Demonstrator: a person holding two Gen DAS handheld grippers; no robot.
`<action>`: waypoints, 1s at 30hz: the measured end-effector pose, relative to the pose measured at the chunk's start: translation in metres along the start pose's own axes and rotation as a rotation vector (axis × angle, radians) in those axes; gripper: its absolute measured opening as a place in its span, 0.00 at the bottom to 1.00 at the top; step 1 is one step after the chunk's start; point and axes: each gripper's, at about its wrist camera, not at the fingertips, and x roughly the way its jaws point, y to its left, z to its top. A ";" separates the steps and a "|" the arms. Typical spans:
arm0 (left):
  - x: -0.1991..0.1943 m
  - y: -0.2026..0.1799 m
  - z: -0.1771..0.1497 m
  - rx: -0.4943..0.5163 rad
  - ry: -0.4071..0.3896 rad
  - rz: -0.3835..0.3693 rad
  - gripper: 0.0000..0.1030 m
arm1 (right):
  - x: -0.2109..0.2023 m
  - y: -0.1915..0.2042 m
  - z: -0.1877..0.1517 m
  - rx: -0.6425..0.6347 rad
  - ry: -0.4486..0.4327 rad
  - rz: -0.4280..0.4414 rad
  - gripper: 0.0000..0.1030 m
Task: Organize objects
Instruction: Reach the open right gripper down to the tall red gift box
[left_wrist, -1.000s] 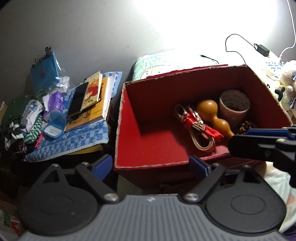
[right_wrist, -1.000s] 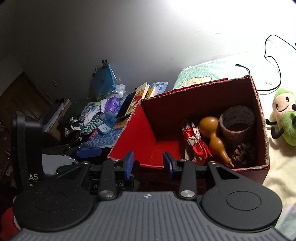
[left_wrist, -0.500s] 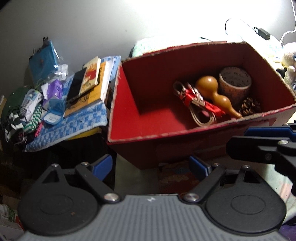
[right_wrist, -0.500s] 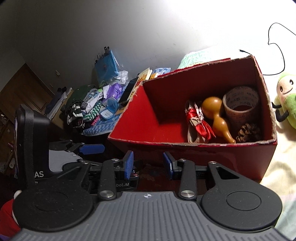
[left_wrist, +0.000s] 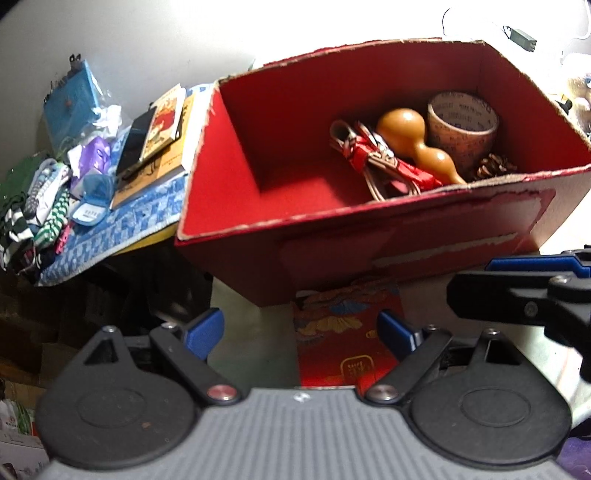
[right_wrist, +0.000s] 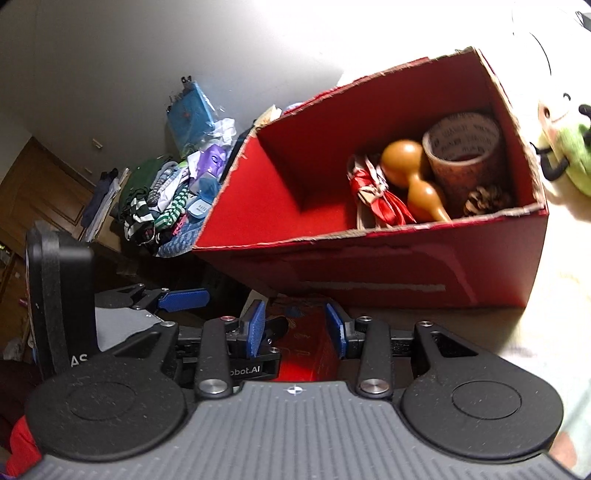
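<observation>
An open red cardboard box (left_wrist: 369, 254) (right_wrist: 406, 266) holds a brown gourd (left_wrist: 413, 144) (right_wrist: 410, 173), a tape roll (left_wrist: 461, 125) (right_wrist: 461, 151), a pine cone (left_wrist: 495, 166) (right_wrist: 487, 199) and a red ribbon bundle (left_wrist: 373, 162) (right_wrist: 373, 195). A red packet with gold print (left_wrist: 343, 339) (right_wrist: 306, 347) lies on the surface just in front of the box. My left gripper (left_wrist: 301, 330) is open, with its fingers on either side of the packet. My right gripper (right_wrist: 295, 328) is open low over the same packet, and nothing is gripped.
Left of the box, a blue checked cloth (left_wrist: 122, 229) carries books (left_wrist: 162, 129), a phone, a purple pouch (left_wrist: 92, 158), striped socks (left_wrist: 44, 206) and a blue bag (left_wrist: 70, 107). A green plush toy (right_wrist: 565, 147) sits right of the box. Cables run behind.
Both grippers have dropped and pulled back from over the box to its near side. The red packet in front of the box has come into view between the fingers.
</observation>
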 end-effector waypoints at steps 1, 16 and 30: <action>0.001 -0.001 -0.001 0.000 0.004 -0.001 0.87 | 0.001 -0.001 -0.001 0.009 0.005 0.000 0.39; 0.021 -0.002 -0.009 0.005 0.068 -0.028 0.88 | 0.020 -0.013 -0.006 0.090 0.074 0.007 0.39; 0.032 0.016 -0.028 -0.066 0.081 -0.237 0.89 | 0.047 -0.022 -0.008 0.154 0.136 0.009 0.40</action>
